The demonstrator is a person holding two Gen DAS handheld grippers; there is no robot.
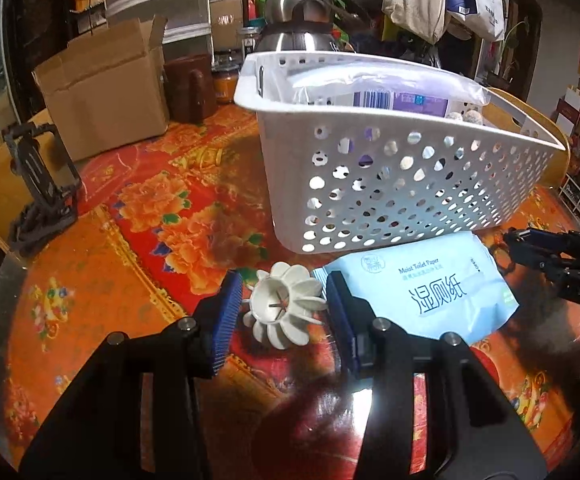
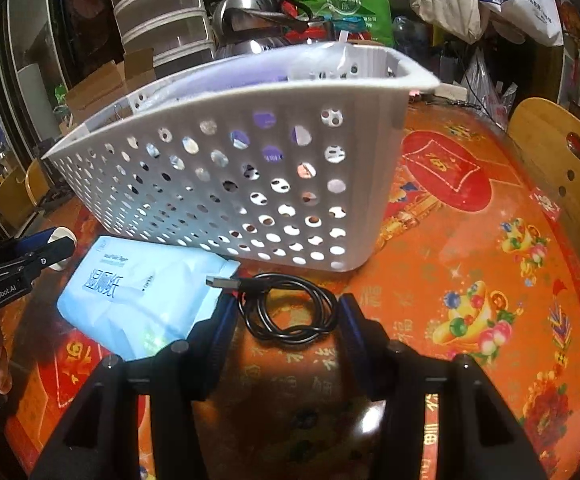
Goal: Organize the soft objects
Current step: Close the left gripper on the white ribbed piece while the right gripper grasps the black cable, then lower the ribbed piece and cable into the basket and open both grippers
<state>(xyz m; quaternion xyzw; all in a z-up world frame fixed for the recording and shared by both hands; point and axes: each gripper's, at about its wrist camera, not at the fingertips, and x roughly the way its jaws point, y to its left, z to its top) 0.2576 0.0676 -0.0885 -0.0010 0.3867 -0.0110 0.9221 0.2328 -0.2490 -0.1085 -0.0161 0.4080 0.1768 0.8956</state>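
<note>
Wipes pack [image 1: 422, 292] flat on tablecloth [image 1: 101, 300], just at basket's [image 1: 410, 184] 6 o'clock side. At pack's 9 o'clock, white rotor [image 1: 283, 306] between wide-spread left gripper [image 1: 283, 300] pads, untouched. At 3 o'clock, coiled cable [image 2: 290, 308] between wide-spread right gripper [image 2: 285, 316] pads.

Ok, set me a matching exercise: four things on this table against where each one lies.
Things:
1. white finned plastic piece
2. black USB cable
3. moist toilet paper pack
4. purple packet

Places:
A. inside the white basket
B. between the left claw's fingers
C. flat on the tablecloth just in front of the basket
D. between the right claw's fingers

Pairs: 1-B, 2-D, 3-C, 4-A
</note>
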